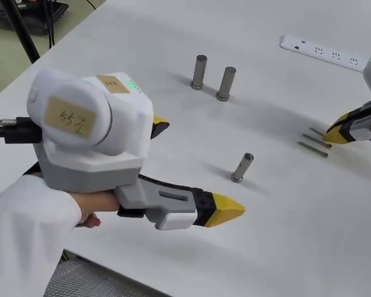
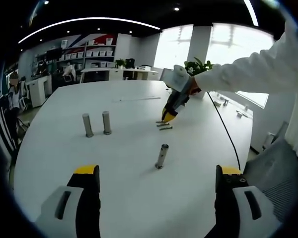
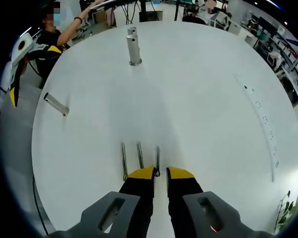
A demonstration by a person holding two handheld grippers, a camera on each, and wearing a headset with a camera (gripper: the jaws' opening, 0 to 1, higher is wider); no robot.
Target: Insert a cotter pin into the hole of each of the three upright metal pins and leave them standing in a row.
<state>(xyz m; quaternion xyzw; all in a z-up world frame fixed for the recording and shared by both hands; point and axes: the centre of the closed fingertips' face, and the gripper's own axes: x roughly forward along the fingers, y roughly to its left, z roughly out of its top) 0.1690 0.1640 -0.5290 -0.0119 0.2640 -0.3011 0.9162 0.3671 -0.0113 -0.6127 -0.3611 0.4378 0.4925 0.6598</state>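
Head view. The left gripper (image 1: 198, 167), a grey-and-white housing with black, yellow-tipped jaws, sits at 8 o'clock, held by a hand (image 1: 94, 208) in a white sleeve (image 1: 25, 235). The housing hides most of the far jaw, so only its tip shows. The jaws are spread wide with nothing between them.
Two grey cylindrical metal pins (image 1: 199, 72) stand upright side by side at 12 o'clock. A third metal pin (image 1: 242, 167) stands alone near centre, well apart from the pair.
The right gripper (image 1: 331, 137) is at 3 o'clock, its body cut off by the frame edge. Its tips are just beside three thin grey wire cotter pins (image 1: 314, 141) lying flat on the white table (image 1: 173, 260). Its jaw gap cannot be resolved here.
A white power strip (image 1: 321, 51) lies at 1 o'clock, partly cut off.

Left gripper view. Its own jaws are far apart and empty. The pin pair is at 10 o'clock and the single pin at centre. The cotter pins are tiny at the right gripper's tip, and their count is hard to make out.

Right gripper view. The jaws are nearly together, with a narrow strip of table showing between them. The cotter pins lie parallel just ahead of the tips. One pin's near end reaches the mouth of the gap, but whether it touches cannot be told. At 12 o'clock one metal pin partly hides another, and the third is at 9 o'clock, skewed by the lens.
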